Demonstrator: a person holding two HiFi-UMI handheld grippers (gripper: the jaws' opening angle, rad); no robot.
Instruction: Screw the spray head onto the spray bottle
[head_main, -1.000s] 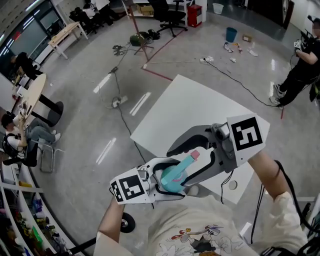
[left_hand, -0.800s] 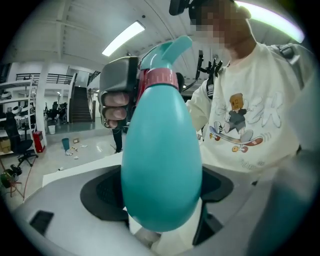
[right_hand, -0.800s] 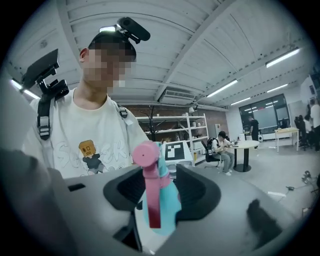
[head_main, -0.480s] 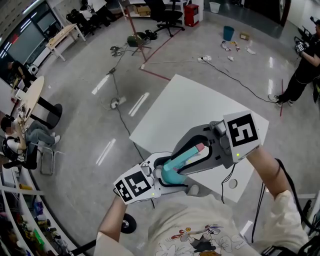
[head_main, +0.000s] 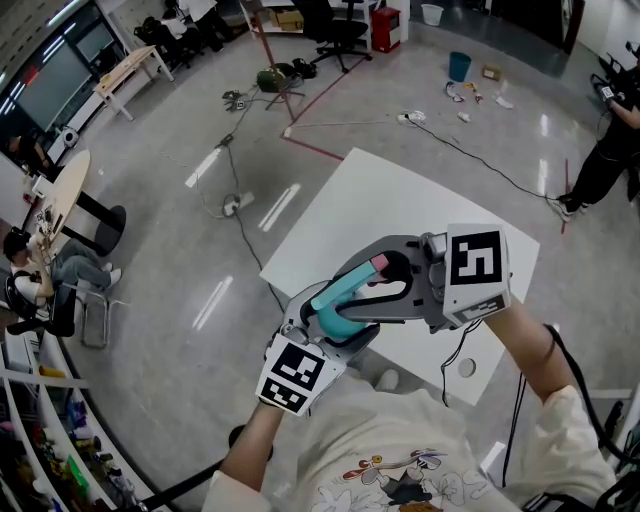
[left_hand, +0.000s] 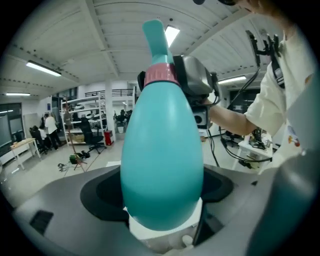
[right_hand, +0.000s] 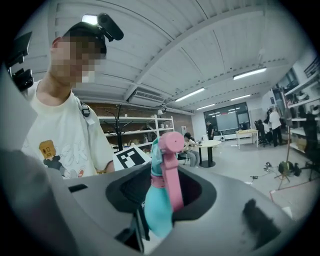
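In the head view most of the spray bottle (head_main: 338, 296) is covered. The grey shells of both grippers wrap round it, so only a teal strip and the pink tip of the spray head (head_main: 379, 263) show. The bottle is held in the air above the near edge of the white table (head_main: 400, 200). Its base shows in no view; in the left gripper view it sinks behind a white pad inside the grey jaw housing.

The left gripper (head_main: 322, 325) is clamped on the bottle's wide belly, with its jaws set broadly apart around it. The right gripper (head_main: 372, 290) is closed on the spray head. In its own view the jaw faces are dark and blurred, so the line of contact is hard to make out, but the pink part appears pinched between them. The head sits on the bottle's neck; how far it is threaded on cannot be told.

The bottle is smooth, glossy teal plastic, egg-shaped and narrowing to a neck ringed by a pink collar (left_hand: 161, 74). Above the collar a teal spout (left_hand: 156, 35) tapers upward. The pink trigger (right_hand: 172, 170) is a long flat bar with a rounded top. The right gripper's marker cube (head_main: 478, 262) is matte white with black squares. The person's cream printed shirt (head_main: 400, 470) is cut off at the bottom edge.
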